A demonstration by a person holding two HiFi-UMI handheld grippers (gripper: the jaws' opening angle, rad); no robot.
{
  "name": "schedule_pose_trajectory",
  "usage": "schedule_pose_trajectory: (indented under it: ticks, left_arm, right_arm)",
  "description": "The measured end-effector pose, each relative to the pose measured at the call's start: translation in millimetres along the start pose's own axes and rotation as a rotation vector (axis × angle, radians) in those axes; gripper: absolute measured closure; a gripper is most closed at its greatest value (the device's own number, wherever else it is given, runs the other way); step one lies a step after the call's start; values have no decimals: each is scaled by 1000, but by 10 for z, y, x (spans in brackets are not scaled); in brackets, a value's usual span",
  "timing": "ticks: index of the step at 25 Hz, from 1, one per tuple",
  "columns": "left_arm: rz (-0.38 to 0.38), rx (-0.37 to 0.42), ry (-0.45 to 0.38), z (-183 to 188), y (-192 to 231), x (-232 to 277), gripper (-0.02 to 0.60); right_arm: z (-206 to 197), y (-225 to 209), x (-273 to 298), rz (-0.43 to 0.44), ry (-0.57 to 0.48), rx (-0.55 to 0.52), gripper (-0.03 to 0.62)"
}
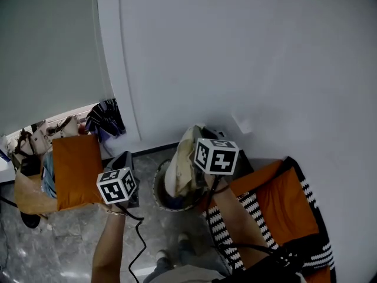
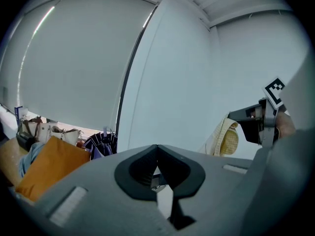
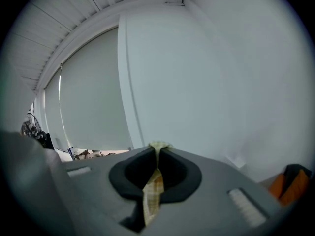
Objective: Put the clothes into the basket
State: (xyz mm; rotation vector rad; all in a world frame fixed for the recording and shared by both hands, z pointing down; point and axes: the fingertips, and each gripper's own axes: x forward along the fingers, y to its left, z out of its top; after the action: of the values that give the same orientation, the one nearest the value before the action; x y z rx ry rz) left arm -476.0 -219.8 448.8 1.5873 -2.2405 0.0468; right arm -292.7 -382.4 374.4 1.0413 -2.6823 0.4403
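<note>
The right claw [image 3: 158,150] is pinched tight on a pale yellow checked cloth [image 3: 151,193]; a strip of it runs down between the jaws and pokes out past their tips. The left claw [image 2: 157,147] has its jaws together too, with nothing between them.

In the head view the cloth hangs in a long bunch below the right claw, straight over the round dark basket [image 1: 157,188]; the basket stands on the grey marbled floor [image 1: 70,240] against the white wall [image 1: 247,58]. The cloth's lower end seems to reach inside the rim, though just where it ends I cannot tell; something dark blue lies in the bottom of the basket, too dim to name.

I'd judge this garment nearly delivered but not yet let go; all that is left for it is the release. More may be waiting: a striped orange fabric [image 1: 277,202] is spread to the right of the basket; a blue cloth [image 1: 47,178] is tucked beside an orange cushion [image 1: 75,170] to the left. Whether either counts as laundry I cannot say.

As for pose, both bare forearms reach forward toward the wall. The right forearm [image 1: 244,223] lies over the striped fabric, its claw above the basket and tipped a little downward. The left claw is just to the left of the basket, idle, tilted much the same.
</note>
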Motion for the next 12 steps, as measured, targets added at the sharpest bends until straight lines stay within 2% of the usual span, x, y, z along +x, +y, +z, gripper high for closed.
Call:
schedule_pose_trajectory:
  ticks: [7,12]
  left_arm:
    - [29,-17,104,-546,-22,209,586]
    - [49,-37,150,-860,28,299,586]
  right_arm:
    - [-713,-288,297,12,118,40,577]
    - [-1267,-453,494,12,219,57,577]
